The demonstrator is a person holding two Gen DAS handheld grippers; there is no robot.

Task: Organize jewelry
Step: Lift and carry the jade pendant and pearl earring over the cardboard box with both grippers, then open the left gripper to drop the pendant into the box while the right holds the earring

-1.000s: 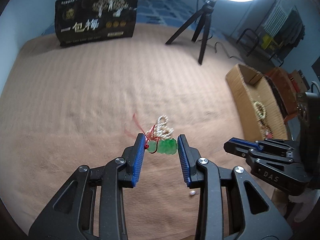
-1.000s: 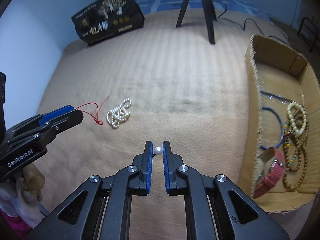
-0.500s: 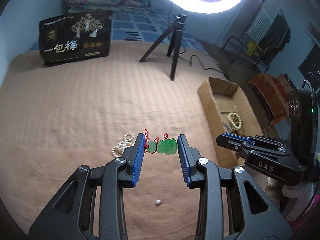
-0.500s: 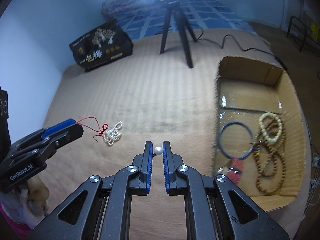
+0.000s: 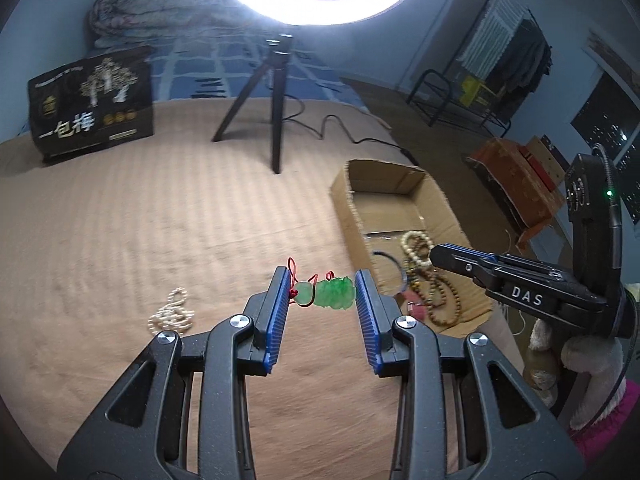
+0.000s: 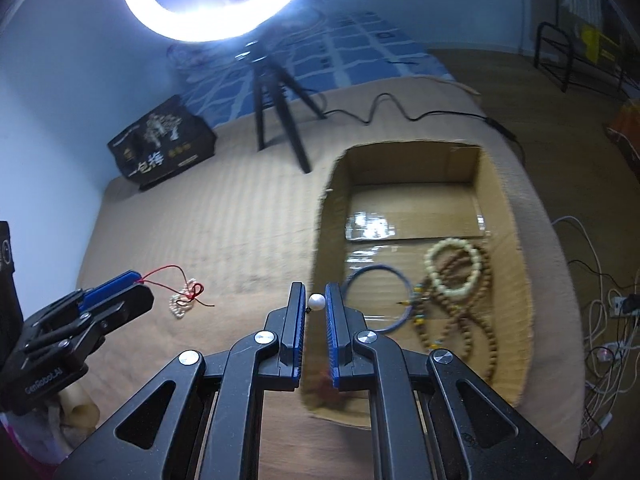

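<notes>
Left gripper (image 5: 322, 294) pinching green jade pendant (image 5: 334, 299) with red cord (image 5: 294, 274) between blue pads. Right gripper (image 6: 316, 304) pressed on small white pearl (image 6: 316, 302) at fingertips. Cardboard box (image 6: 502, 216) at 2 o'clock from right tips, holding bead bracelets (image 6: 454, 266) and blue bangle (image 6: 378, 300). Pearl strand (image 5: 172, 314) on tan bedcover (image 5: 160, 220), 9 o'clock of left tips. Ring light tripod (image 5: 272, 80) at 12 o'clock, far off.
</notes>
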